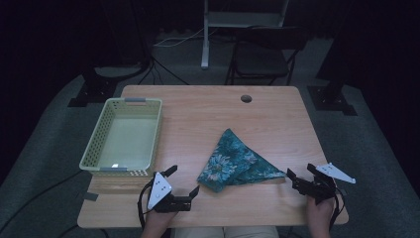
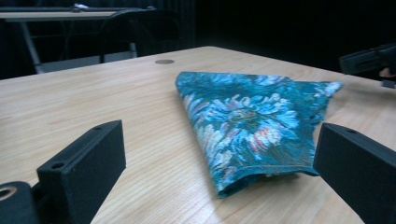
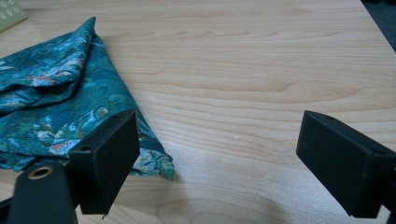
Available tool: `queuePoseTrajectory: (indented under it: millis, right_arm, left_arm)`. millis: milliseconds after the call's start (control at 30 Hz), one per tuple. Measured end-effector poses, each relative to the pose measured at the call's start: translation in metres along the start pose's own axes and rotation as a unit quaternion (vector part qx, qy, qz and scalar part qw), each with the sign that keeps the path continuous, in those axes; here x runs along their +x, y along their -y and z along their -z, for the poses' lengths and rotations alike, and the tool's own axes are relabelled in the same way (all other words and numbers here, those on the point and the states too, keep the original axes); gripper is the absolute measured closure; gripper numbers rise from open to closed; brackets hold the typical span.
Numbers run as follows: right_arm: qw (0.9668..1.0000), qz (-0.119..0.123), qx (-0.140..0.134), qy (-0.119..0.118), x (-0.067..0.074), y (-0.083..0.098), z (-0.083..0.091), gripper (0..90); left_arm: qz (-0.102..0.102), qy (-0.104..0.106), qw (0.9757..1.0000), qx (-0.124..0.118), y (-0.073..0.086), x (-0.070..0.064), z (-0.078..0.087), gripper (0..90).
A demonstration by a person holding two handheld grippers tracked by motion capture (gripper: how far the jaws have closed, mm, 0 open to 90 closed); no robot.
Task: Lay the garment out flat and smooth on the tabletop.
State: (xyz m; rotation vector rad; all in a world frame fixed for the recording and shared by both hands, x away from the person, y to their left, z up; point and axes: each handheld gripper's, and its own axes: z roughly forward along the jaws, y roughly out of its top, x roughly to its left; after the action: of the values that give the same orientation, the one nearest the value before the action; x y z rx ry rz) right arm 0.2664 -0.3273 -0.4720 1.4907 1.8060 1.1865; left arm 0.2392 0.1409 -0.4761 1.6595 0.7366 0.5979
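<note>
Dim room with a dark surround; a folding chair and a white stand stand on grey carpet behind a light wooden table. The table top carries a round cable hole near its far edge.

Container: one pale green perforated basket sits at the left of the table, grey handles at its two short ends. Its interior appears bare apart from a small bright speck on the floor near the front wall, too small to identify.

Task item: a folded teal cloth with a floral print lies flat at the centre-front of the table, well apart from the basket, between the two grippers. No writing or brand mark can be read on any item.

Left gripper: at the front edge, just left of the cloth, jaws released and spread, nothing between them.

Right gripper: just right of the cloth's right-hand corner, jaws released and spread; in the right gripper view one jaw stands over the cloth's edge without clamping it.
</note>
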Motion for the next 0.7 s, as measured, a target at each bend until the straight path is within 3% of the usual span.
queuePoseTrajectory:
  millis: [200, 333, 533, 700]
  right_arm:
    - [1.0, 0.001, -0.001, 0.0, 0.0001, 0.0, 0.0001, 12.9]
    - [1.0, 0.002, 0.001, 0.0, 0.0001, -0.0002, -0.0006, 12.9]
    - [1.0, 0.001, 0.001, 0.002, -0.0001, -0.0003, -0.0007, 12.9]
    - [1.0, 0.001, 0.003, 0.002, 0.0004, -0.0001, -0.0009, 12.9]
  left_arm:
    - [0.002, 0.008, 1.0, 0.004, -0.0002, -0.0004, -0.0001, 3.2]
    - [0.005, 0.025, 0.9994, 0.022, -0.0017, 0.0019, -0.0039, 3.2]
    - [0.006, 0.018, 0.999, 0.041, -0.0024, 0.0006, -0.0049, 3.2]
    - [0.025, 0.036, 0.997, 0.063, -0.0033, 0.0044, -0.0063, 3.2]
